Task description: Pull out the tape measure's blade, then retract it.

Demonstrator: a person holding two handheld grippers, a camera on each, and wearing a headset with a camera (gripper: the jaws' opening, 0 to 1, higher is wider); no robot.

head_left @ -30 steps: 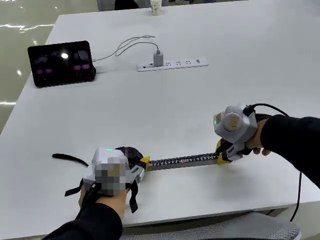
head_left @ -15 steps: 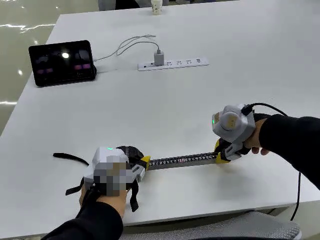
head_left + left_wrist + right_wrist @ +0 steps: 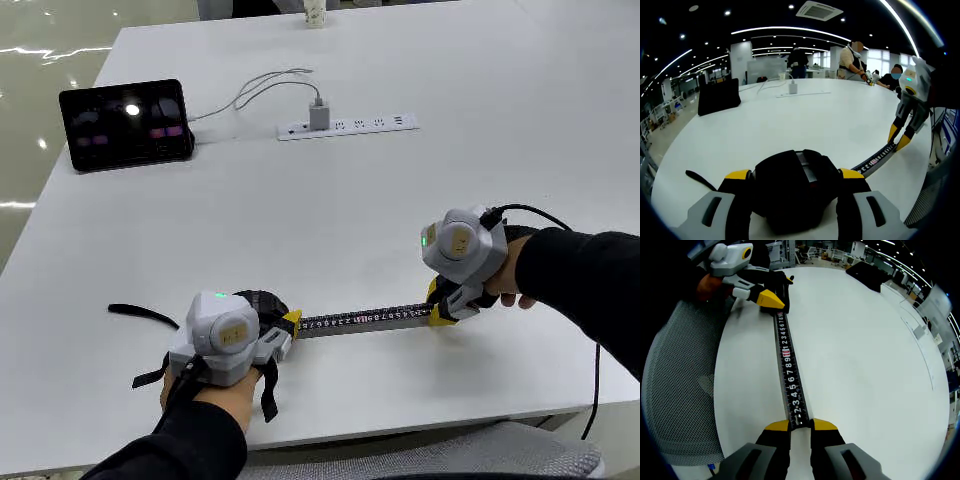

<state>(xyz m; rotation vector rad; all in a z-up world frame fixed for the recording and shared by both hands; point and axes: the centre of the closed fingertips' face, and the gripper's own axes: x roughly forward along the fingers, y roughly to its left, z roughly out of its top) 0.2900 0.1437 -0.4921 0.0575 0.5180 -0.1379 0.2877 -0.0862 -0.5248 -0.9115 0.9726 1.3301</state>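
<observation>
Left gripper [image 3: 795,176] is clamped around the black tape measure case [image 3: 790,197] on the white table [image 3: 330,220], near its front edge. From the case the blade [image 3: 789,365] lies stretched flat to the right gripper [image 3: 800,426], which pinches its tip. A paper cup [image 3: 313,12] stands at the far edge, and whether it holds anything cannot be told.

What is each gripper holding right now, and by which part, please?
The left gripper clamps the tape measure's black case between its jaws; the right gripper pinches the blade at its free end.
</observation>
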